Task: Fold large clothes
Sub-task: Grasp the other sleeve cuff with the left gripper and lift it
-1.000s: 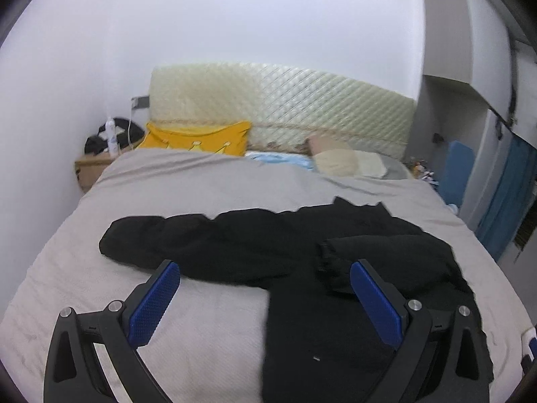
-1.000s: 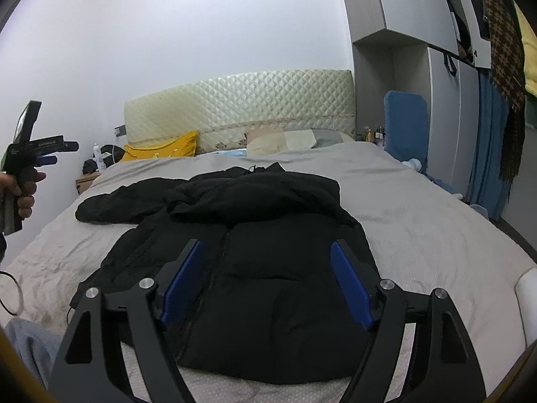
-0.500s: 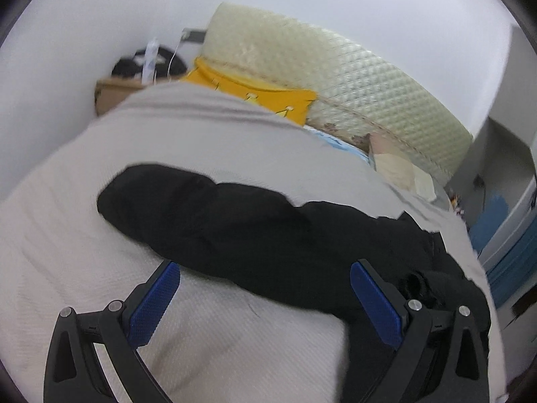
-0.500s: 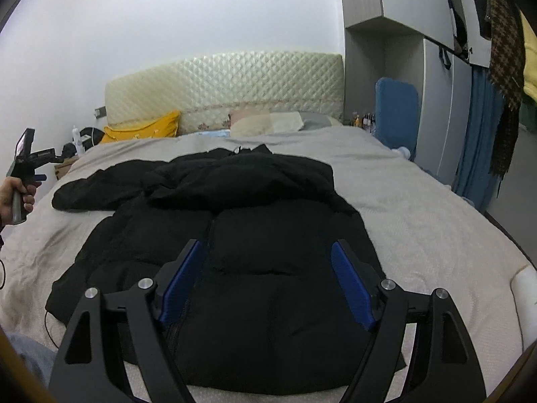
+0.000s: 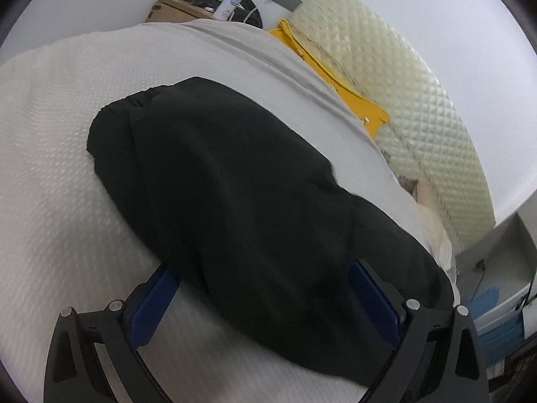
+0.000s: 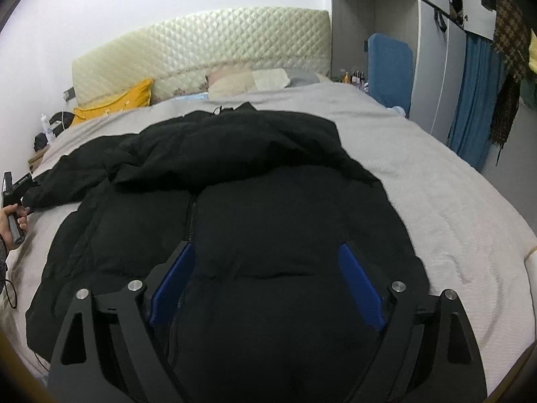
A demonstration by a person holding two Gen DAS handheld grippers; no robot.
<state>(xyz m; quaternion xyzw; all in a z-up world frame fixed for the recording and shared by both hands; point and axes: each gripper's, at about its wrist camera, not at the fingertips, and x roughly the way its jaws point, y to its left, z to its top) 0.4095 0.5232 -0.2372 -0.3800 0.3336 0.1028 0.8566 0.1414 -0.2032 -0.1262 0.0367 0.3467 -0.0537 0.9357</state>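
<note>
Bed (image 6: 436,174): it is carrying everything; a grey-white textured cover is lying over it, giving a soft, yielding base under the garment.

Black puffer jacket (image 6: 255,181): it is lying spread across the middle of the bed, front up, collar toward the headboard (image 6: 201,43), hem toward the foot. It looks bulky, padded and soft, probably light for its size and a little slick, so it is likely going to spring back and slide rather than hold a crease. Hem corners, cuffs and shoulder seams look like the best places to pinch.

Outstretched sleeve (image 5: 214,174): it is reaching from the jacket toward the bed's left edge, its cuff end pointing to that edge. A pinch near the cuff should be catching both layers without a thick wad of filling.

Left tool (image 5: 265,299): its fingers are standing wide apart, straddling the sleeve close above it, holding nothing.

Right tool (image 6: 266,285): it is hovering over the jacket's lower front near the foot of the bed, fingers spread wide, nothing gripped.

Yellow pillow (image 6: 114,104): it is leaning against the headboard, well apart from the jacket.
</note>
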